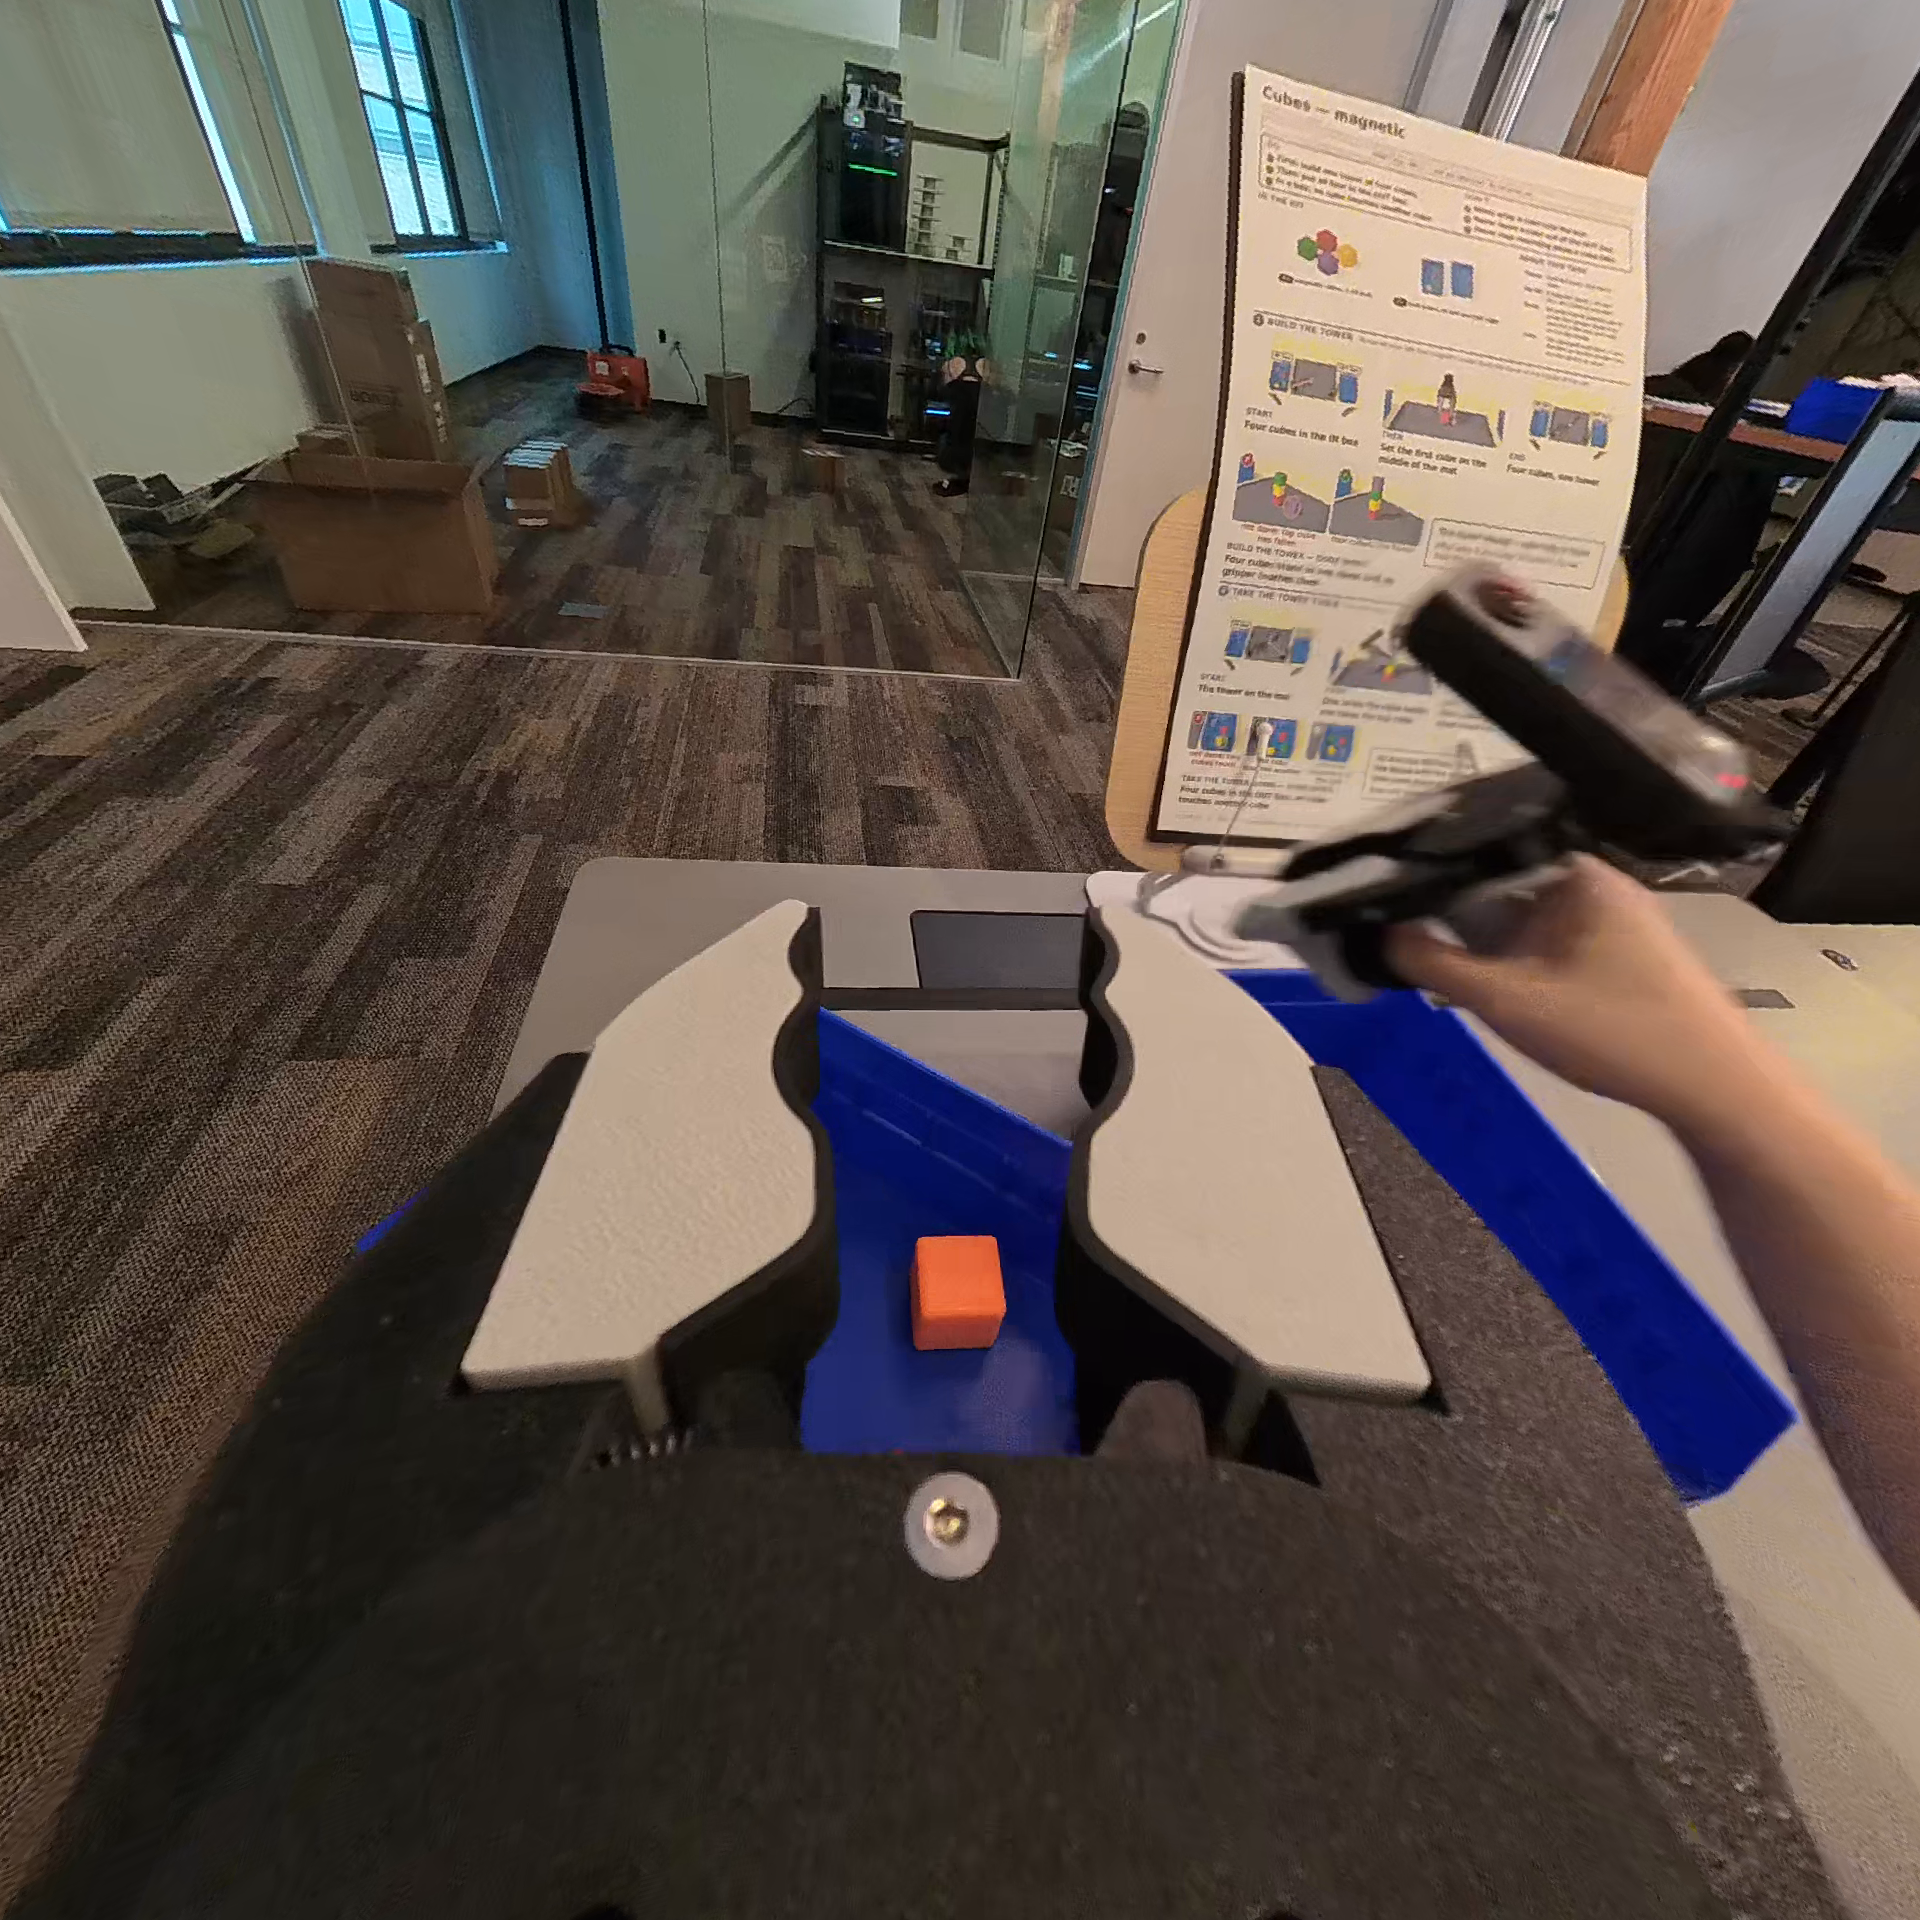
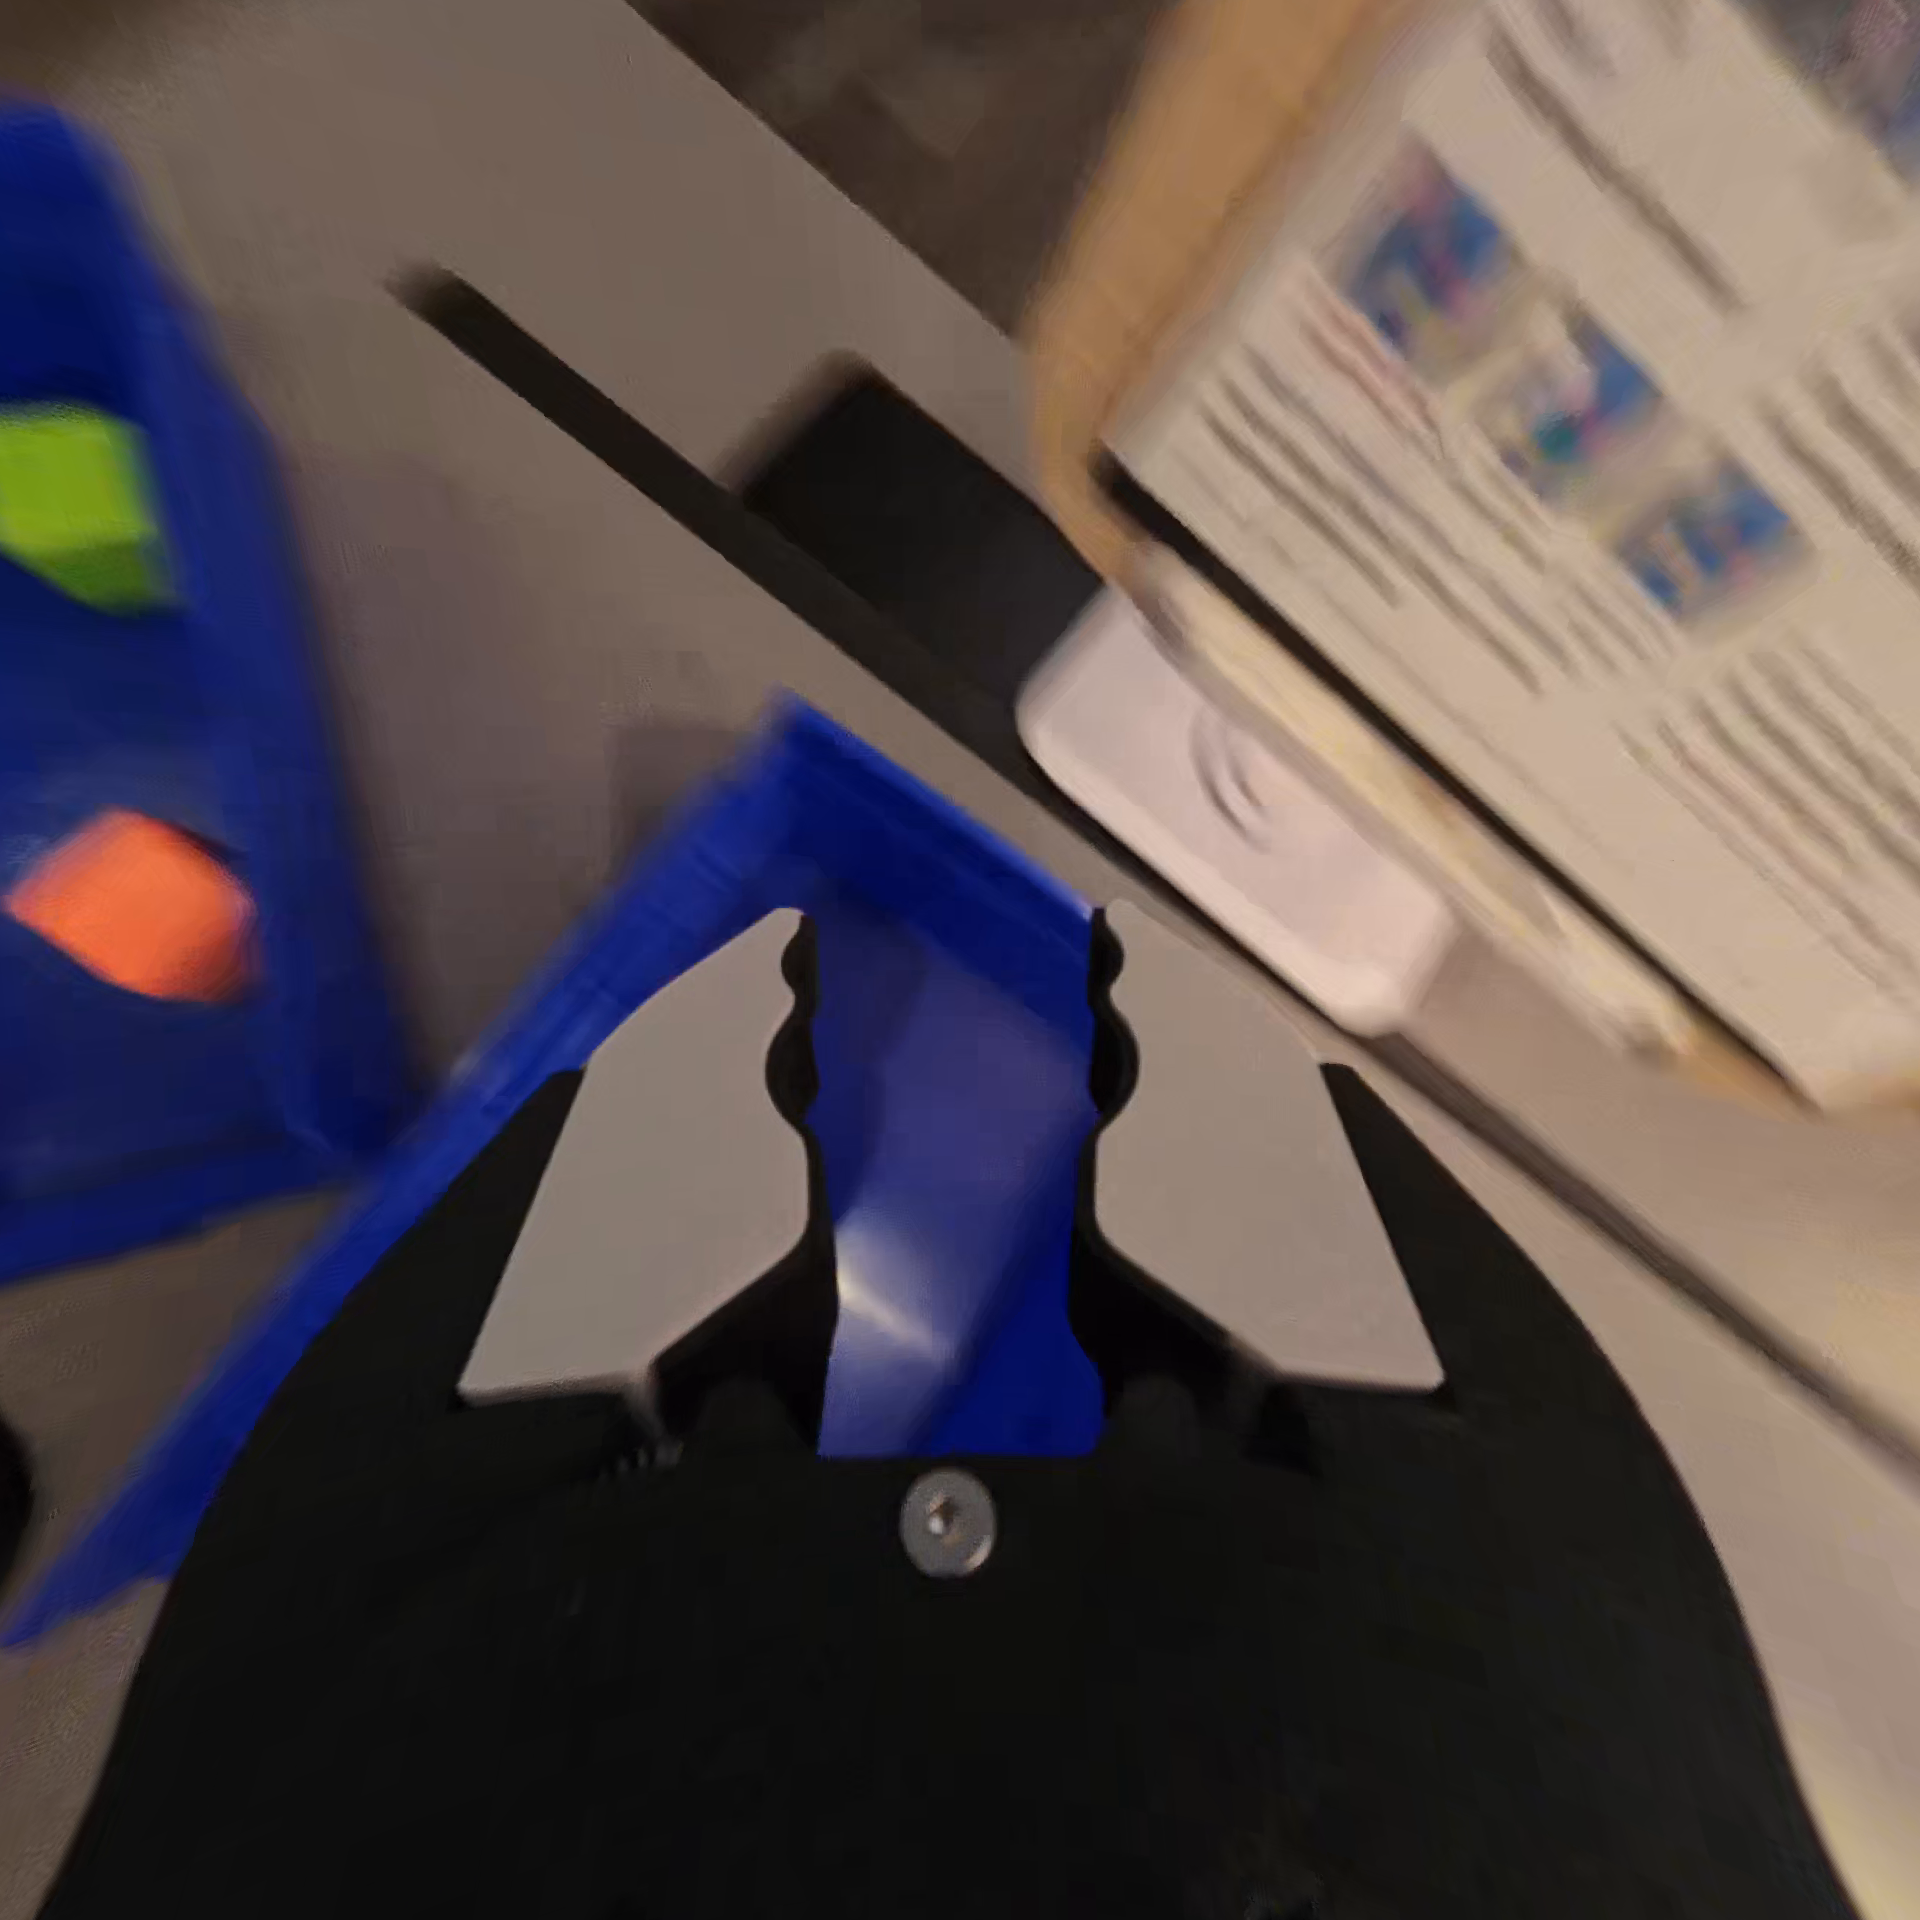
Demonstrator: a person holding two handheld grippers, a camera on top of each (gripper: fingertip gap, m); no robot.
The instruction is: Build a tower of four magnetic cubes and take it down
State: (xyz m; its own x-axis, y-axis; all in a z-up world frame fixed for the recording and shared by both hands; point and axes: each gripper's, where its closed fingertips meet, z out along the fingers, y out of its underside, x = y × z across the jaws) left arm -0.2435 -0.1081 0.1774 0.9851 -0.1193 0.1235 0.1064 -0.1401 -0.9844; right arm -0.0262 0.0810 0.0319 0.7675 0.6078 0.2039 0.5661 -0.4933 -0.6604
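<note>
An orange cube (image 1: pixel 956 1291) lies on the floor of a blue bin (image 1: pixel 935 1122). My left gripper (image 1: pixel 951 935) is open and empty, with its jaws on either side above the cube and not touching it. My right gripper (image 2: pixel 948 920) is open and empty over a second blue bin (image 2: pixel 727 935), and no cube shows between its fingers. The right wrist view is blurred. At its left it shows the first bin (image 2: pixel 208 1091) holding a green cube (image 2: pixel 73 509) and the orange cube (image 2: pixel 135 904). In the left wrist view, a hand holds the right gripper (image 1: pixel 1247 899) above the far end of the second bin (image 1: pixel 1507 1195).
The bins stand on a grey table (image 1: pixel 665 914) whose left edge drops to carpet. An instruction sheet on a board (image 1: pixel 1434 447) stands at the table's back right, and shows again in the right wrist view (image 2: pixel 1507 520). A white pad (image 2: pixel 1226 810) lies in front of it. About 35 cm separates my left fingertips from my right.
</note>
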